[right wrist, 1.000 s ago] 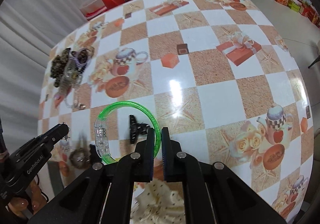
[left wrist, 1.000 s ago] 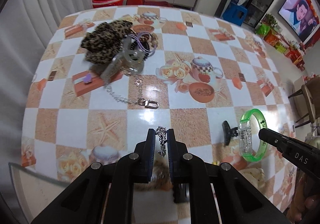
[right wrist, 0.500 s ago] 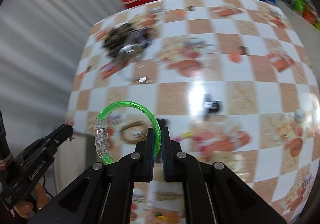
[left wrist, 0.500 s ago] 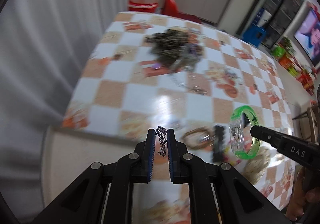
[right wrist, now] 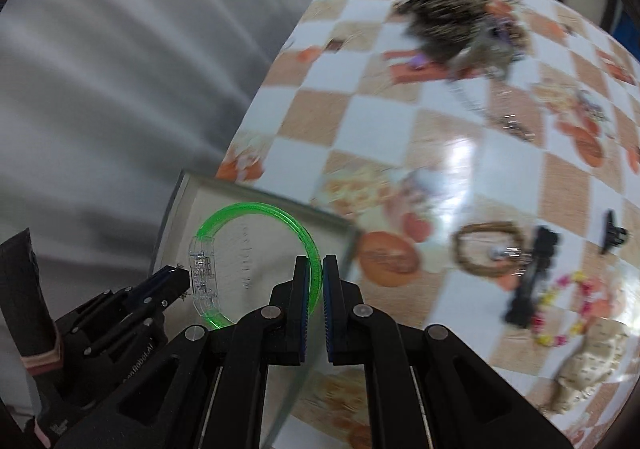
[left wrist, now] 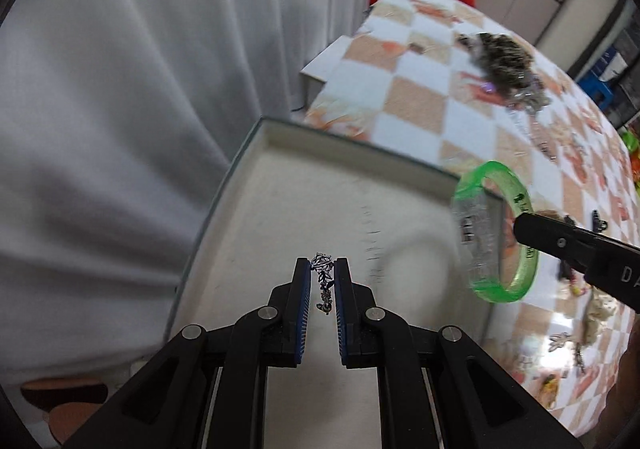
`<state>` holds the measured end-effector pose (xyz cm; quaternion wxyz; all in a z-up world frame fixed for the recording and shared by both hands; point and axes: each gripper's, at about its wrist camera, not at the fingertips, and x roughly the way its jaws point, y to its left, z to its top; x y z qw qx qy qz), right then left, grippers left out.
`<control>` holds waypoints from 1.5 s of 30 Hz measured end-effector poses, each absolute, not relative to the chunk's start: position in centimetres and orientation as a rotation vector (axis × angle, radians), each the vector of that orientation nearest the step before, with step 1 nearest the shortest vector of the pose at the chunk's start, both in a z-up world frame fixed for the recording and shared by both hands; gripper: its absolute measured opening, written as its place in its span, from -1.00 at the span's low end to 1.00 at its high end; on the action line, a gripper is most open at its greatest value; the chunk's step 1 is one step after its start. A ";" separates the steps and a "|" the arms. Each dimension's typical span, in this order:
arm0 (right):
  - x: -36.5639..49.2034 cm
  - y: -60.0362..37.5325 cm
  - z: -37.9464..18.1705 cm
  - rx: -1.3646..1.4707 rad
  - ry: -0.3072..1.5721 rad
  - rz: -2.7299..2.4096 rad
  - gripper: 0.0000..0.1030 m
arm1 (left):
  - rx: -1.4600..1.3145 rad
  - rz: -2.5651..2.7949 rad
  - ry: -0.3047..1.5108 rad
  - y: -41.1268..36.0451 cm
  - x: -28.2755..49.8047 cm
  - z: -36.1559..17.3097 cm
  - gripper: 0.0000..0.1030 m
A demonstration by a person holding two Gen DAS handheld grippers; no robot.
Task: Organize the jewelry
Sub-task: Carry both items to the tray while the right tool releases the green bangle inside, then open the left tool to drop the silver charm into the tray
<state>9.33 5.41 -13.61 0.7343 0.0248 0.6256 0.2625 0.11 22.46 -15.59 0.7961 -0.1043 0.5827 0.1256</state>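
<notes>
Above the cream tray (left wrist: 280, 209), the left tongs (left wrist: 323, 269) pinch a small silver trinket (left wrist: 324, 281) while the right tongs (right wrist: 316, 269) clamp the green bangle (right wrist: 256, 209) beside it.

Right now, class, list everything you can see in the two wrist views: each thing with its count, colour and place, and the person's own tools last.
Tray: one, cream inside, beside the table edge, under both grippers.
Bangle: one, green with a clear clasp, held over the tray.
Small ornament: one, silvery and dark, held over the tray.
Tablecloth: one, orange and white checks, over the table.
Jewelry pile: one, dark and mottled, far part of the table.
Woven ring: one, brown, near part of the table.
Bead bracelet: one, yellow and pink, near the woven ring.
Black clips: two, near the woven ring.
Curtain: grey-white, beyond the tray.
Left gripper: black, shut on the small ornament.
Right gripper: black, shut on the bangle.
</notes>
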 end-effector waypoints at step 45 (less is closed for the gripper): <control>9.5 4.6 -14.5 0.183 1.419 0.573 -0.05 | -0.120 0.266 1.316 20.9 1.1 -18.3 -0.36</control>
